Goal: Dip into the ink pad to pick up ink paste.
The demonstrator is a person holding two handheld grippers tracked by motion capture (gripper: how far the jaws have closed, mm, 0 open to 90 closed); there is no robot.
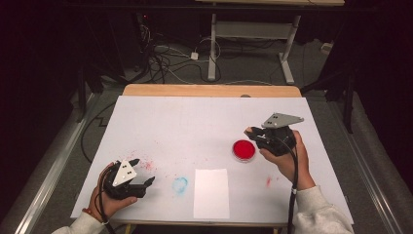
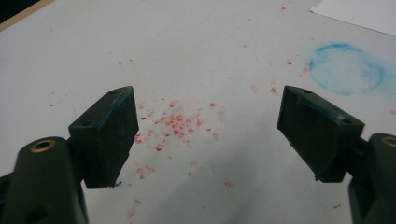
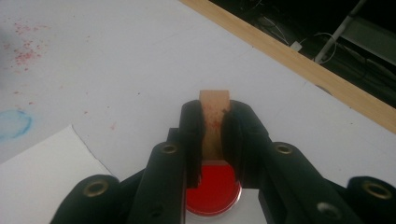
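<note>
Nearest us, our left gripper (image 1: 142,173) hovers low over the white sheet (image 1: 195,122), jaws spread wide above red specks (image 2: 175,122). Beyond lies a paper slip (image 1: 211,193) beside a blue ring stain (image 1: 179,185). Farther off, our right gripper (image 1: 252,131) pinches a small wooden block (image 3: 214,122) above the red ink dish (image 1: 243,149).

We see a small tan block, likely a wooden stamp (image 3: 214,122), held upright between the right gripper (image 3: 214,128)'s black fingers (image 3: 191,133), its top end poking above them. Red specks dot its visible face. Just below it sits a round, shallow red ink pad (image 1: 243,149) in a clear dish, flat on the white surface (image 1: 195,126), a little to the right of centre. The block hangs above the pad, apart from it.
</note>
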